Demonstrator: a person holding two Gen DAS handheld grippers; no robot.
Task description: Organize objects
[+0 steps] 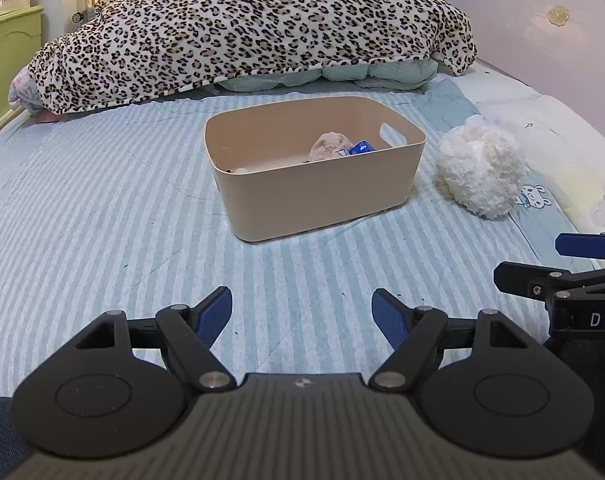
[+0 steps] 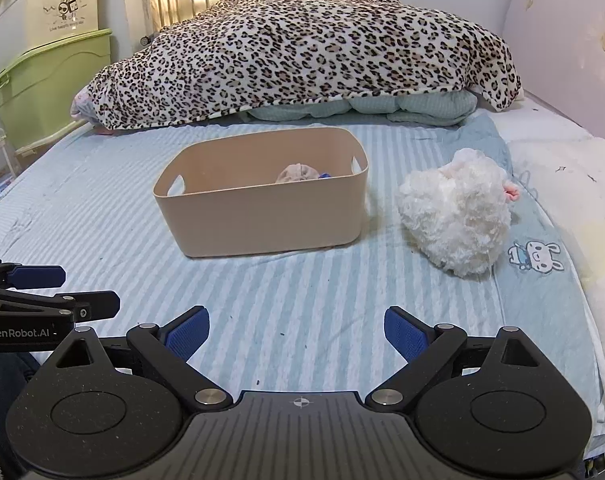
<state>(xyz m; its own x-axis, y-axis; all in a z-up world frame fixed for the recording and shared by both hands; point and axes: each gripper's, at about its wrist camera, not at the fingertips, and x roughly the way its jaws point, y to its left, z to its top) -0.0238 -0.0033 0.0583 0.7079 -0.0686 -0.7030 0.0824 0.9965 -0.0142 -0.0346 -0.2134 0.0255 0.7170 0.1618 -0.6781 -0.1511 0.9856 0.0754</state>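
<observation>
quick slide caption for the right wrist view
Open right gripper over striped bed; beige bin ahead, fluffy white plush beside it.

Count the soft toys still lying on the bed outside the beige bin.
1: a white fluffy toy lies on the striped sheet right of the bin. Others may be hidden under the leopard blanket.

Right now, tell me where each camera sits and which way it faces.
Left wrist: on the left gripper, angled down over the bed toward the bin; right gripper at the right edge.
Right wrist: on the right gripper, same direction; left gripper at the left edge.
Shared: bin, plush toy, leopard blanket.
</observation>
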